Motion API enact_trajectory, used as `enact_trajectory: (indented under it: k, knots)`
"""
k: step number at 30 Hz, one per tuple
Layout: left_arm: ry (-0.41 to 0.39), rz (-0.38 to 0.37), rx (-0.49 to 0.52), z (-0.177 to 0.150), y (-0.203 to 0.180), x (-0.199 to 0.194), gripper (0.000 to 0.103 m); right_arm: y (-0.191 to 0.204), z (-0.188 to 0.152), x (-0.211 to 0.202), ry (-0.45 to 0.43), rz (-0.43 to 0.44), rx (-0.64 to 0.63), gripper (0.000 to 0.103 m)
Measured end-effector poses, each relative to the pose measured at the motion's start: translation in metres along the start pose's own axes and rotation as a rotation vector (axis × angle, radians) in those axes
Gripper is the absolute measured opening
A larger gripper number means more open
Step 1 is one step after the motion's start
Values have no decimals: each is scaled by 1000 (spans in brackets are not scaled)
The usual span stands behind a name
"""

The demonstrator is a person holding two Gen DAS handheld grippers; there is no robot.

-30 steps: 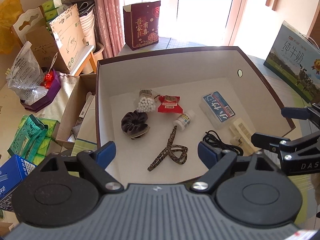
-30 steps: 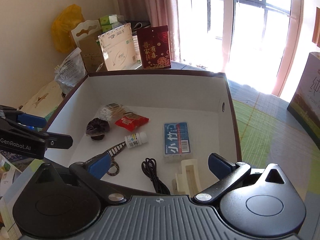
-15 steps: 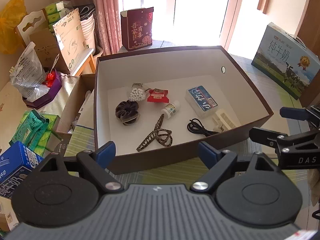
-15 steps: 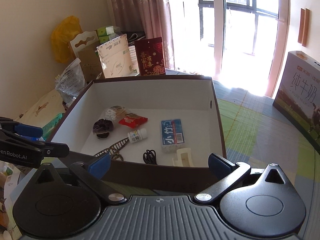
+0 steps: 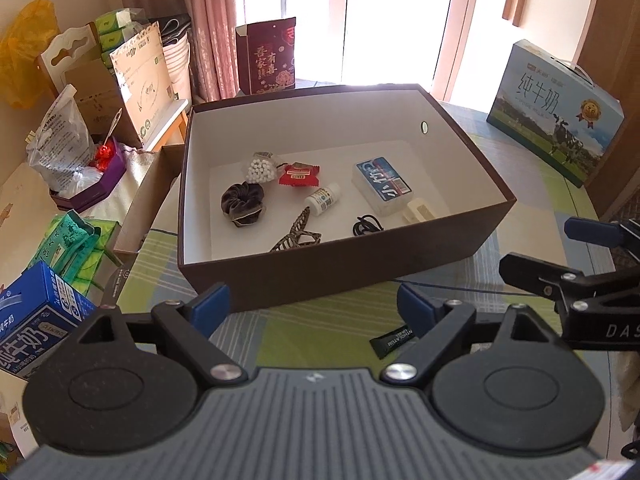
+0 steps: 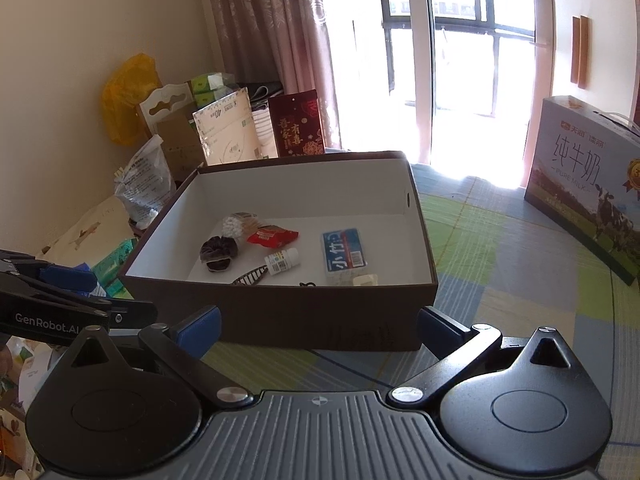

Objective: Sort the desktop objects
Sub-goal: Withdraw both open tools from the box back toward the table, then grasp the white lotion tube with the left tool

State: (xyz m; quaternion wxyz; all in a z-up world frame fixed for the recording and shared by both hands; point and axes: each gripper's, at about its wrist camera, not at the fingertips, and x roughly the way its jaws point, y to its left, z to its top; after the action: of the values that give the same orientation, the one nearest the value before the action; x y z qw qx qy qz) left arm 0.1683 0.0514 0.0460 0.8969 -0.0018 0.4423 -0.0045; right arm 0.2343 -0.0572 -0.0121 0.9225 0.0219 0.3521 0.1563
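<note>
The open cardboard box (image 5: 344, 276) is dark brown outside and white inside. Inside it lie a dark brown velvet scrunchie (image 5: 242, 203), a red wrapped sweet (image 5: 299, 173), a bundle of white cotton swabs (image 5: 260, 170), a blue-and-white labelled plastic case (image 5: 383, 185) and a brown patterned hair claw (image 5: 297, 235). Beneath the box, the tablecloth (image 6: 508, 280) is checked in green, blue and pale yellow, and the gripper fingertips (image 5: 210, 310) near the box are blue on black arms.

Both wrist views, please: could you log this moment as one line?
left tool: open, empty | right tool: open, empty | box: holds scrunchie, bottle | packet: on table
</note>
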Motion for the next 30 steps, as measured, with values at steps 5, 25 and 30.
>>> enact_trajectory:
  k: [5,25,30]
  knots:
    - [8,-2,0,-12,-4,-4,88,1,-11,-12,-9,-1,4,101]
    - [184,-19,0,-98,6,28,89,-21,-113,-16,168,-26,67,101]
    - [184,-62,31,-103,0,35,89,-29,-130,-18,214,-39,106,101]
